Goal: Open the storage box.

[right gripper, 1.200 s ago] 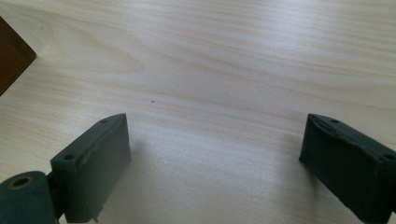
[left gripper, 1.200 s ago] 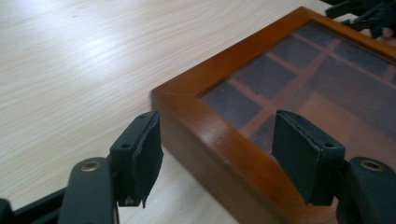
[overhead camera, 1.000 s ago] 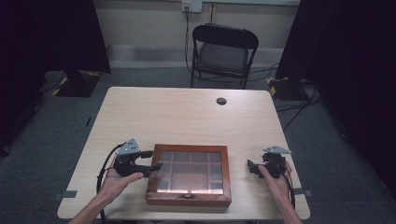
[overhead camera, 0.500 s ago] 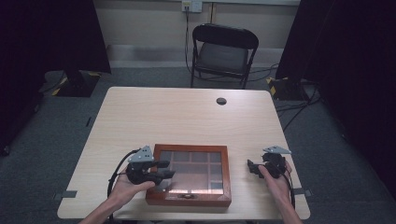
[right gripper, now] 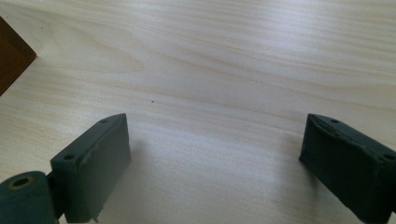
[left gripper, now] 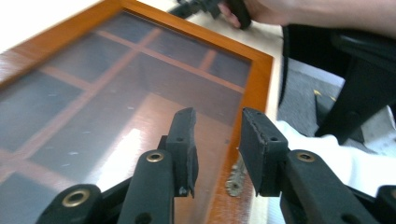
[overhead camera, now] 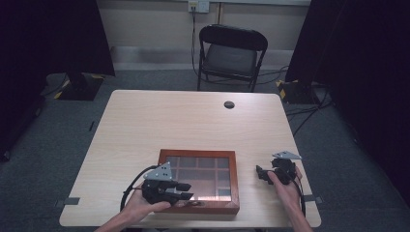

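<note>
Below the left tool (left gripper: 217,140), whose jaws stand slightly parted and empty, lies the glass lid of the wooden box (overhead camera: 198,180); a small metal clasp (left gripper: 235,181) sits on the frame just beyond the jaw tips. The step appears to be opening that clasp: centre the jaws on it before closing. The right tool (right gripper: 215,163) rests wide open over bare bench (right gripper: 224,70), the box to its left. The clasp reads clearly in the left gripper view; the high view gives the overall layout.
</note>
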Action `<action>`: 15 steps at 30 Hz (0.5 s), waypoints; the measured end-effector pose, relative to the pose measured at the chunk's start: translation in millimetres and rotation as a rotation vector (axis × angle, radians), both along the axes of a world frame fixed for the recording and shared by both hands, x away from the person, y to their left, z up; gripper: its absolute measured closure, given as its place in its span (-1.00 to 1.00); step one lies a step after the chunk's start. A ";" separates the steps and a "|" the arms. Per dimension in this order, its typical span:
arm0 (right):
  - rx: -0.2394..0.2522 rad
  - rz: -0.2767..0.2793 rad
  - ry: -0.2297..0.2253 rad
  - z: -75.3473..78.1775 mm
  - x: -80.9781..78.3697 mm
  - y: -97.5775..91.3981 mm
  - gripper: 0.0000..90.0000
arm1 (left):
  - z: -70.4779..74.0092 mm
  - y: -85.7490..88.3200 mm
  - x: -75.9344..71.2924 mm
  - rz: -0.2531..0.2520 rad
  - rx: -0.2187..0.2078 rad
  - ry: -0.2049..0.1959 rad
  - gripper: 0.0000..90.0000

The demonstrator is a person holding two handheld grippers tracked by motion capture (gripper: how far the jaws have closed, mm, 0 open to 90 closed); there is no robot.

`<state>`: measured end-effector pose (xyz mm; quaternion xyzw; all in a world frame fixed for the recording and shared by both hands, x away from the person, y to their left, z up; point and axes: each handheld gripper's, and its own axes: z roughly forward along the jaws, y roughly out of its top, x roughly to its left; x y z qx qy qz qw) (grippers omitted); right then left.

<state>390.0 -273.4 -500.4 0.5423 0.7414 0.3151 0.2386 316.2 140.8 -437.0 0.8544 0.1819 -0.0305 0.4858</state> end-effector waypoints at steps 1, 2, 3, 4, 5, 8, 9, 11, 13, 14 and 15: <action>0.000 0.000 0.000 0.0 0.0 0.0 -0.83 | 0.0 -0.7 -0.3 -0.006 0.005 0.002 0.53; 0.000 0.000 0.000 0.0 0.0 0.0 -0.83 | -0.4 -1.4 -0.3 -0.015 0.002 0.005 0.56; 0.000 0.000 0.000 0.0 0.0 0.0 -0.83 | -0.7 -1.9 -0.4 -0.017 0.005 0.007 0.59; 0.000 0.000 0.000 0.0 0.0 0.0 -0.83 | -1.0 -2.3 -0.3 -0.025 0.001 0.011 0.62; 0.000 0.000 0.000 0.0 0.0 0.0 -0.83 | -1.0 -2.3 -0.3 -0.025 0.001 0.011 0.65; 0.000 0.000 0.000 0.0 0.0 0.0 -0.83 | -2.4 -5.2 -1.5 -0.050 0.013 0.016 0.70; 0.000 0.000 0.000 0.0 0.0 0.0 -0.83 | -3.1 -6.5 -2.1 -0.061 0.017 0.016 0.70; 0.000 0.000 0.000 0.0 0.0 0.0 -0.83 | -4.3 -9.9 -3.8 -0.075 0.036 0.013 0.71; 0.000 0.000 0.000 0.0 0.0 0.0 -0.83 | -5.7 -13.6 -5.3 -0.084 0.051 0.009 0.71; 0.000 0.000 0.000 0.0 0.0 0.0 -0.83 | -5.5 -14.5 -5.4 -0.090 0.068 0.001 0.70; 0.000 0.000 0.000 0.0 0.0 0.0 -0.83 | -5.7 -15.3 -5.2 -0.089 0.073 -0.005 0.70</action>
